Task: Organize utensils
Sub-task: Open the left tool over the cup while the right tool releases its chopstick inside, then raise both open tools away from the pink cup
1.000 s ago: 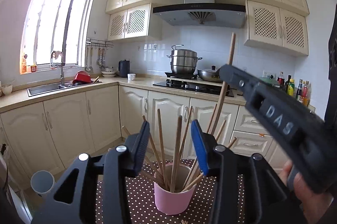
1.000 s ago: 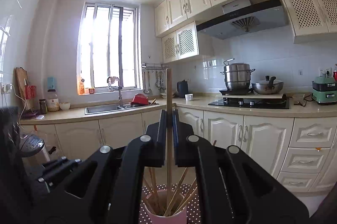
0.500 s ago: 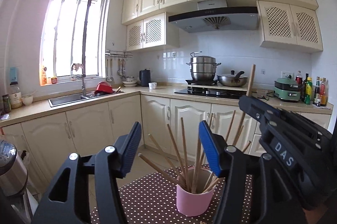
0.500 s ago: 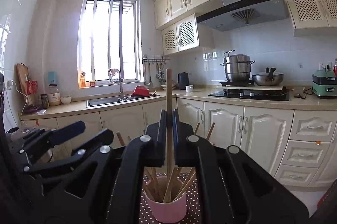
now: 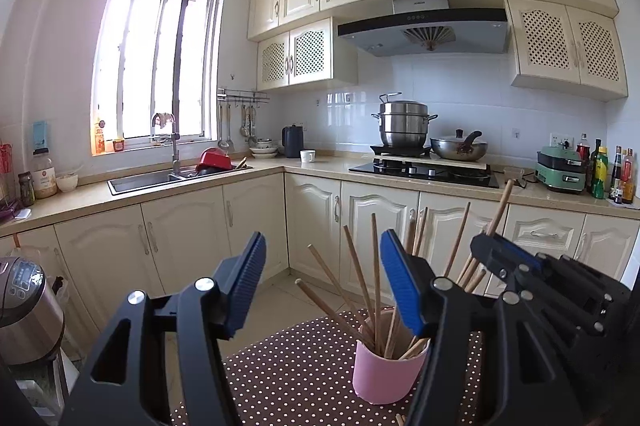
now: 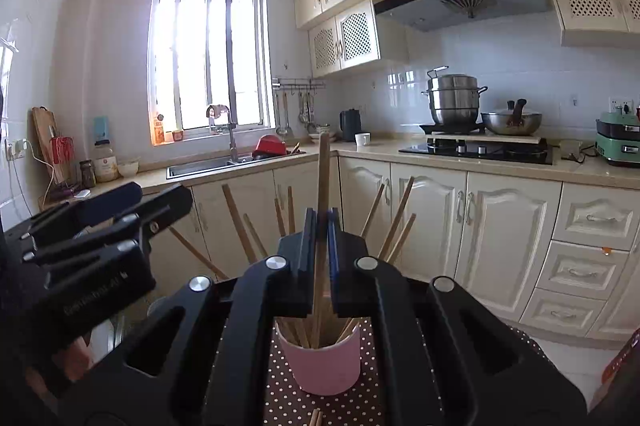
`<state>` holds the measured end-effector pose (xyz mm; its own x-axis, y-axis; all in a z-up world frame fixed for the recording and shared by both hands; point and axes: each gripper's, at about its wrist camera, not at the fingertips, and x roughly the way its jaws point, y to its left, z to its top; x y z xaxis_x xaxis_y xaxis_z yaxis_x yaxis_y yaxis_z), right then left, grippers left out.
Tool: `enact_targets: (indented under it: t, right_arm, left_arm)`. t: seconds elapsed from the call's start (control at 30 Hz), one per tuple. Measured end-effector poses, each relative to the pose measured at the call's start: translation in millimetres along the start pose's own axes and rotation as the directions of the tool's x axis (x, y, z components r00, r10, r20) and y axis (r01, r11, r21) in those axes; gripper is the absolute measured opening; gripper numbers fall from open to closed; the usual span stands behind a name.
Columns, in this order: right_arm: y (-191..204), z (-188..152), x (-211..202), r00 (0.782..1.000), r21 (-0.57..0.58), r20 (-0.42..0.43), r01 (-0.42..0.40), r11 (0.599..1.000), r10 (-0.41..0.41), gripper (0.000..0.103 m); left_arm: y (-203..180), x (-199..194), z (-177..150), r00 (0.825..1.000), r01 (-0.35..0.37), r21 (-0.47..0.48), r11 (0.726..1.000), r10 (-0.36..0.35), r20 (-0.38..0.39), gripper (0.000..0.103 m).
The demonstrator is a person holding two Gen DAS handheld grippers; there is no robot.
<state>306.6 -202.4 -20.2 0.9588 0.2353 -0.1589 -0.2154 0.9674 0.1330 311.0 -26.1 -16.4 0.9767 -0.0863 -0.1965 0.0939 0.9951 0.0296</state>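
A pink cup (image 5: 384, 374) (image 6: 324, 366) stands on the brown dotted tablecloth (image 5: 288, 366) with several wooden chopsticks (image 5: 375, 266) fanned out of it. My right gripper (image 6: 322, 218) is shut on one upright chopstick (image 6: 323, 170), whose lower end reaches down into the cup. From the left wrist, that gripper (image 5: 486, 248) and its chopstick (image 5: 502, 202) sit just right of the cup. My left gripper (image 5: 323, 240) hangs left of the cup, jaws opening, nothing pressed between the blue pads. It also shows as the left gripper (image 6: 160, 196) in the right wrist view.
Loose chopstick ends (image 6: 316, 418) lie on the cloth in front of the cup. A rice cooker (image 5: 24, 306) stands at the left. Beyond the table run cream cabinets, a sink (image 5: 148, 180) and a stove (image 5: 424, 172) with pots.
The left jaws have spread wider and the cup has slid rightward in that view. The right gripper has sunk with its chopstick, whose lower end now sits in the cup.
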Motion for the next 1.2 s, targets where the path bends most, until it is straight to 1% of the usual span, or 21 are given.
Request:
enact_targets:
  t: [0.13, 0.4, 0.57, 0.83, 0.9, 1.03, 1.2]
  right_arm:
    - [-1.8, -3.3, 0.8, 1.000, 0.006, -0.012, 0.002, 1.000, -0.002, 0.006]
    - [-1.2, -16.3, 11.0, 0.998, 0.006, -0.070, 0.006, 1.000, -0.006, 0.006]
    - [-4.1, -16.5, 10.4, 0.997, 0.026, -0.076, 0.002, 1.000, 0.000, 0.006]
    - [-0.9, -9.2, -8.1, 0.999, 0.035, -0.048, 0.003, 0.999, -0.001, 0.007]
    - [-0.7, -6.4, -15.9, 0.999, 0.037, -0.037, 0.004, 0.999, -0.002, 0.007]
    - [1.1, -2.1, -31.6, 0.999, 0.039, -0.024, 0.025, 0.999, -0.024, 0.007]
    - [2.5, 1.2, -51.3, 1.000, 0.044, -0.012, 0.028, 0.999, -0.028, 0.007]
  left_arm:
    - [2.7, -1.1, -0.1, 1.000, -0.001, 0.001, 1.000, 0.001, -0.004, 0.060]
    - [5.4, -4.5, 0.0, 1.000, 0.003, 0.004, 1.000, -0.002, -0.005, 0.062]
    - [9.1, -7.4, 1.4, 1.000, 0.003, -0.004, 1.000, -0.003, -0.003, 0.062]
    - [10.8, -21.4, 3.2, 1.000, 0.010, -0.016, 1.000, -0.010, 0.010, 0.064]
    - [10.1, -26.5, 3.6, 1.000, 0.013, -0.016, 1.000, -0.013, 0.014, 0.066]
    - [8.1, -41.2, 3.3, 1.000, 0.016, -0.017, 1.000, -0.015, 0.023, 0.069]
    - [8.6, -62.6, -0.4, 1.000, 0.020, -0.027, 0.999, -0.019, 0.022, 0.070]
